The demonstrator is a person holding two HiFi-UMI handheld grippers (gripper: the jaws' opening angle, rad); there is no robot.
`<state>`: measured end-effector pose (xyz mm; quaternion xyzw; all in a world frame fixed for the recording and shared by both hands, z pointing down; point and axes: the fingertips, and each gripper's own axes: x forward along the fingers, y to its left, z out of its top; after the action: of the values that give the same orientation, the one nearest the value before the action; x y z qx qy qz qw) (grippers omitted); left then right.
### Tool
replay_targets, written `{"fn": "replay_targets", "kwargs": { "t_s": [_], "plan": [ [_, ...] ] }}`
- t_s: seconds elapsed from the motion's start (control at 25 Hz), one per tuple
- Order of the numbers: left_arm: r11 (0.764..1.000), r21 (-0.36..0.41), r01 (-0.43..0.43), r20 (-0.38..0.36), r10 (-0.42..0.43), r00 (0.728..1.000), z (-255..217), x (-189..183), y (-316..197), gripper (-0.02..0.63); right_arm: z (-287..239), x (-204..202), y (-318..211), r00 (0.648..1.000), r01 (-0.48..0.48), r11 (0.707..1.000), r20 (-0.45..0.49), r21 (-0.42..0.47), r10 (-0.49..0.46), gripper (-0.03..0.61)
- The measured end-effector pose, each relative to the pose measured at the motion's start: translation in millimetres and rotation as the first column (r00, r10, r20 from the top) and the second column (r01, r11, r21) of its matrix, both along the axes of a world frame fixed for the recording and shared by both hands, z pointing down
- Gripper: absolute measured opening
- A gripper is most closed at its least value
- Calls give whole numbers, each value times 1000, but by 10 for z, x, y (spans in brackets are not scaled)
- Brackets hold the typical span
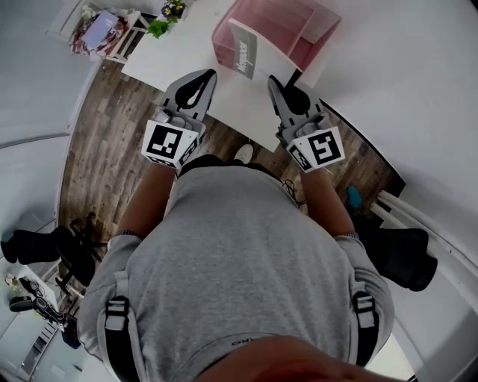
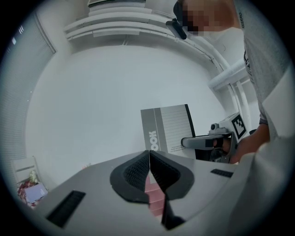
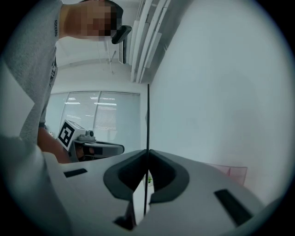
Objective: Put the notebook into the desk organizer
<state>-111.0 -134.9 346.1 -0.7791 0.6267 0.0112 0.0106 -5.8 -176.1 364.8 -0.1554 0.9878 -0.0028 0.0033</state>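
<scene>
The right gripper (image 3: 148,171) is pinching the notebook (image 2: 168,129) by its dark spine edge, upright just ahead of its jaws near the desk organizer (image 1: 295,22) (likely light and floppy, so gripping the stiffer spine suits), while the left gripper (image 2: 149,162) is idling closed, empty.
</scene>
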Motion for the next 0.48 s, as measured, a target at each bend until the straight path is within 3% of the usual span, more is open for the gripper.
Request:
{"fn": "replay_targets", "kwargs": {
  "t_s": [0.28,0.48],
  "plan": [
    [1000,-14,-27,-5,27,1000,49,-127,-230,21,56,-90,-195,999,-33,999,-11,-27,33,15],
    [996,4,-91,-6,91,996,56,-247,-490,21,131,-197,-353,996,-80,996,-32,-46,79,15]
  ]
}}
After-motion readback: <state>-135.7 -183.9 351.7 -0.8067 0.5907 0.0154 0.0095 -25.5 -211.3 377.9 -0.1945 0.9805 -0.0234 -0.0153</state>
